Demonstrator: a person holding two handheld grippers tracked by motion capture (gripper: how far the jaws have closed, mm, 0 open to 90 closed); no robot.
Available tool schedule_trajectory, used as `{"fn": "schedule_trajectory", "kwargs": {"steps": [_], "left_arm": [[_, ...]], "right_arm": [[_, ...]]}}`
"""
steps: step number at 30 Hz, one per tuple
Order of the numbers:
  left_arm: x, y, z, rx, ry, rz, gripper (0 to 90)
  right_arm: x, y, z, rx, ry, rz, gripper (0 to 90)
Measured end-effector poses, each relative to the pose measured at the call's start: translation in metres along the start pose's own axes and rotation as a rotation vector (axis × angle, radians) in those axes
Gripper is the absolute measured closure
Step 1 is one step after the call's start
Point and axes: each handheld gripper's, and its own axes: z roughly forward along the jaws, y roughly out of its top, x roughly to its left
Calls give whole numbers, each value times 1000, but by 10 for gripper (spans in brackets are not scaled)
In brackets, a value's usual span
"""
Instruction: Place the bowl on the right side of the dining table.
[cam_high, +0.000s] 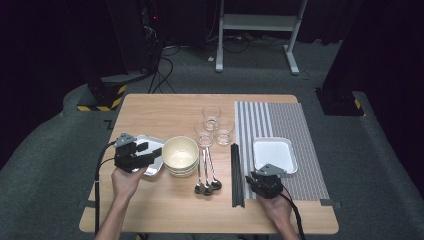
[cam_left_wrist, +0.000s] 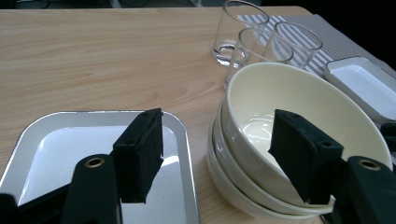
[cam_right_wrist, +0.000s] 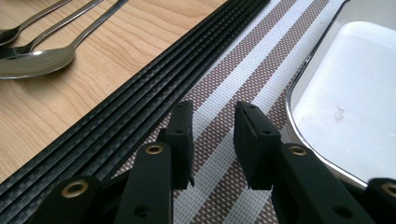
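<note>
A stack of cream bowls (cam_high: 180, 154) (cam_left_wrist: 289, 102) stands left of centre, beside a small metal tray (cam_high: 154, 170) (cam_left_wrist: 56, 144). My left gripper (cam_high: 149, 153) (cam_left_wrist: 217, 135) hovers open over both. One jaw hangs above the tray, the other inside the top bowl, and the bowl's near rim lies between them untouched. My right gripper (cam_high: 263, 176) (cam_right_wrist: 214, 116) rests low over the striped placemat (cam_high: 285, 120) (cam_right_wrist: 233, 70). Its jaws stand a narrow gap apart with nothing in them. It sits between the black chopsticks (cam_high: 237, 175) (cam_right_wrist: 140, 93) and a second metal tray (cam_high: 274, 152) (cam_right_wrist: 355, 102).
Three clear glasses (cam_high: 211, 115) (cam_left_wrist: 238, 28) stand behind the bowls. Spoons (cam_high: 206, 175) (cam_right_wrist: 37, 58) lie between the bowls and the chopsticks. Bare wood (cam_high: 160, 107) stretches across the far left of the table.
</note>
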Motion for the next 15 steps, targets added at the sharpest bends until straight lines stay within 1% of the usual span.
{"fn": "schedule_trajectory", "kwargs": {"steps": [2,3,5,8,10,11,13,14,15], "left_arm": [[0,1,2,2,-2,0,356],[0,2,3,7,4,2,355],[-1,4,7,18,21,15,363],[-2,6,11,26,22,26,373],[-3,8,14,34,27,37,374],[-4,9,16,39,30,49,374],[-5,10,19,37,28,62,379],[-5,10,20,37,19,69,381],[-6,10,21,40,18,80,401]], "right_arm": [[0,0,0,0,-2,0,678],[0,0,0,0,-2,-1,678],[0,0,0,0,-1,0,678],[0,0,0,0,-1,0,678],[0,0,0,0,-1,0,678],[0,0,0,0,-1,0,678],[0,0,0,0,-1,0,678],[0,0,0,0,-1,0,678],[0,0,0,0,-1,0,678]]}}
